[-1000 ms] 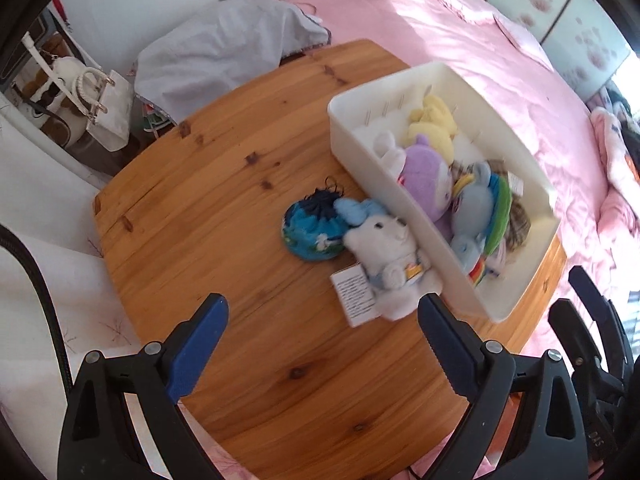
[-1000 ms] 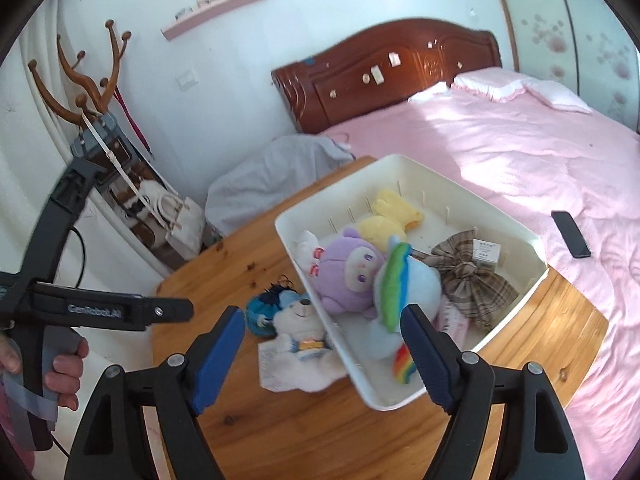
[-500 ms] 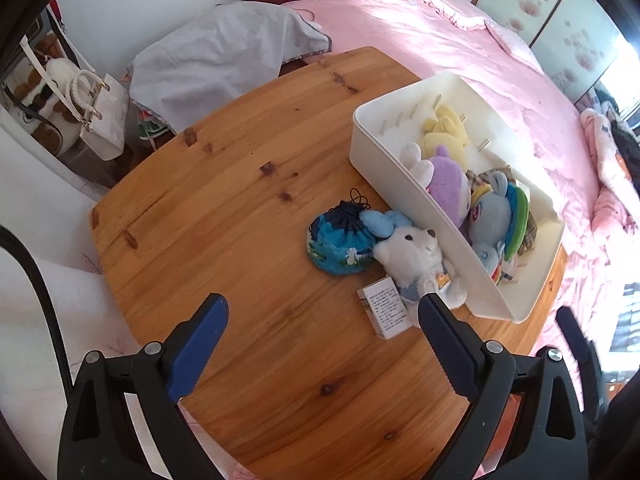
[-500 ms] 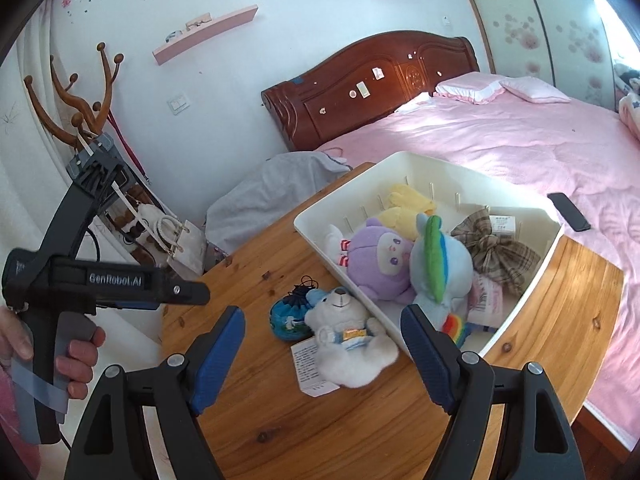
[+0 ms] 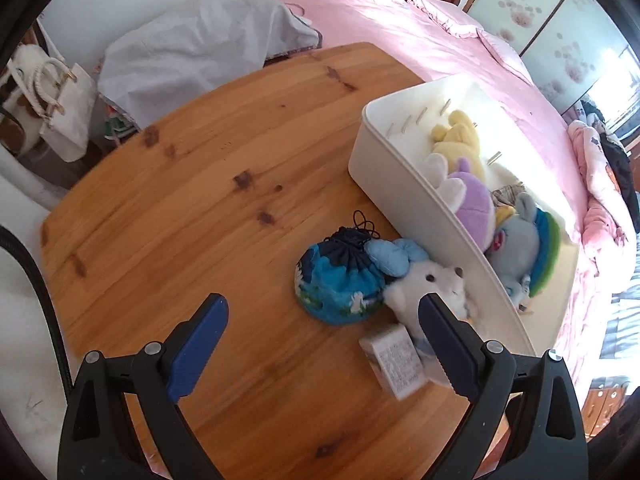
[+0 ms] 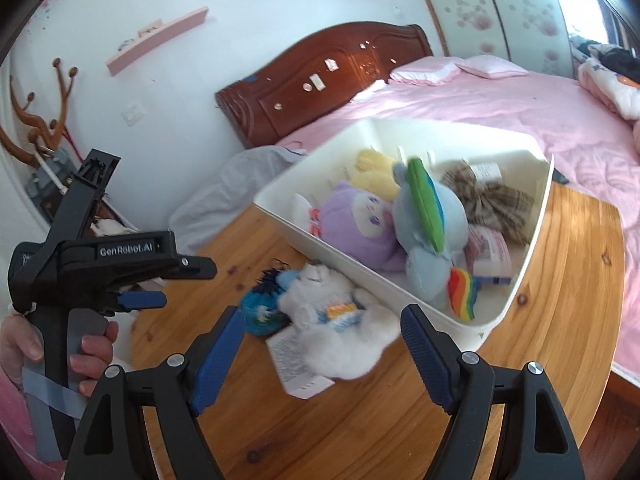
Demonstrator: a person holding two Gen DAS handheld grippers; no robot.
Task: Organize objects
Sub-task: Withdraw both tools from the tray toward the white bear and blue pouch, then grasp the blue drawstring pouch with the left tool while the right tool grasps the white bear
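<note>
A white plush bear with a paper tag lies on the round wooden table, against the white bin. A blue drawstring pouch lies beside it. The bin holds purple, yellow and blue rainbow plush toys and a plaid pouch. My left gripper is open above the table, near the pouch; it also shows in the right wrist view. My right gripper is open, just over the bear.
A pink bed with a dark wooden headboard stands behind the table. A grey cloth heap and white bags lie beyond the table's far edge. A coat rack stands on the left.
Both grippers have moved down and closer to the bear and pouch. The right wrist view has turned so the bin sits further right. Both stay open.
</note>
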